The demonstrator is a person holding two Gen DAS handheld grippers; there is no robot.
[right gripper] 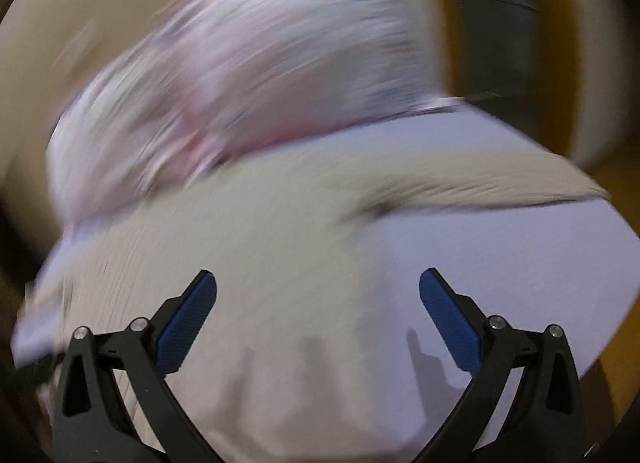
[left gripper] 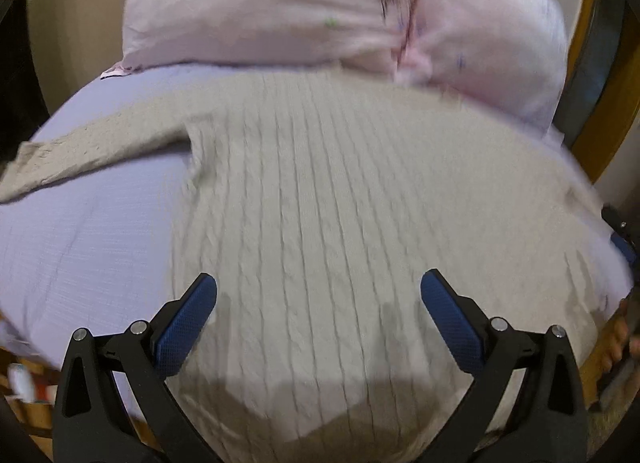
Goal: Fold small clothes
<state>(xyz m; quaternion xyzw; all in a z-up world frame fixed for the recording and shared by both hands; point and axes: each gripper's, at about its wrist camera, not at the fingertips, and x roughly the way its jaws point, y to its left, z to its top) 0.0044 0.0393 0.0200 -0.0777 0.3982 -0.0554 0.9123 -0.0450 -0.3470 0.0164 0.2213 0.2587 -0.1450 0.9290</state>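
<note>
- Left gripper spread wide, empty, hovering over the beige cable-knit sweater lying flat directly ahead on the lilac sheet
- Right gripper likewise agape over the sweater's edge, sleeve ahead and right
- Best: pinch one layer at sleeve and hem, fold inward evenly, clear of the pink pillows beyond

Left gripper held with jaws spread wide, blue pads facing each other, nothing between them. Right gripper in the same pose, jaws wide apart and gripping nothing, its blue pads sharp while the rest of the right wrist view is blurred.
</note>
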